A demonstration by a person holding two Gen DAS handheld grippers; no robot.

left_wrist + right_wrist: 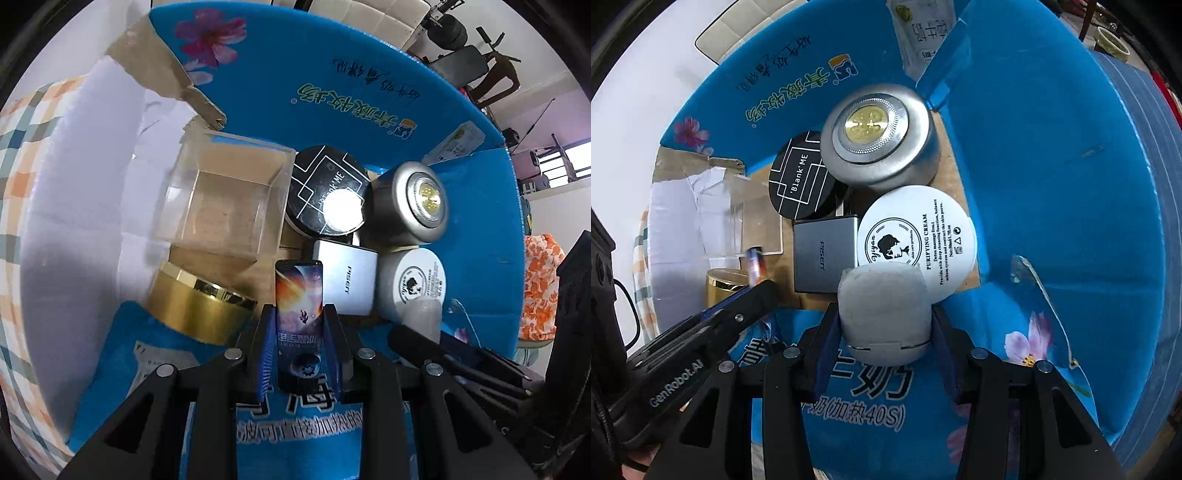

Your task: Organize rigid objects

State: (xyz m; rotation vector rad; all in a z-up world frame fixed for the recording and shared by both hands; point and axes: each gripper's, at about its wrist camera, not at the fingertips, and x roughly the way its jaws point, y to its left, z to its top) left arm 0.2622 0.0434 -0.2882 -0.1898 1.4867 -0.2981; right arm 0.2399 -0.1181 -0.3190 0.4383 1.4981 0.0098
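The left gripper (299,332) was clamped on a slim printed case (299,295), the right gripper (884,321) on a grey rounded case (884,314); both hung over the crowded blue box (1052,184) (little bare floor showed); the rounded case could land on the white cream jar (916,232) and tip; the slim case might topple against the gold jar (199,302).

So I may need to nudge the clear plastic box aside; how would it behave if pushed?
The clear plastic box looks thin-walled and empty, so probably light and easy to slide. Its flat base on the cardboard suggests no rolling. Hard squeezing might crack it.
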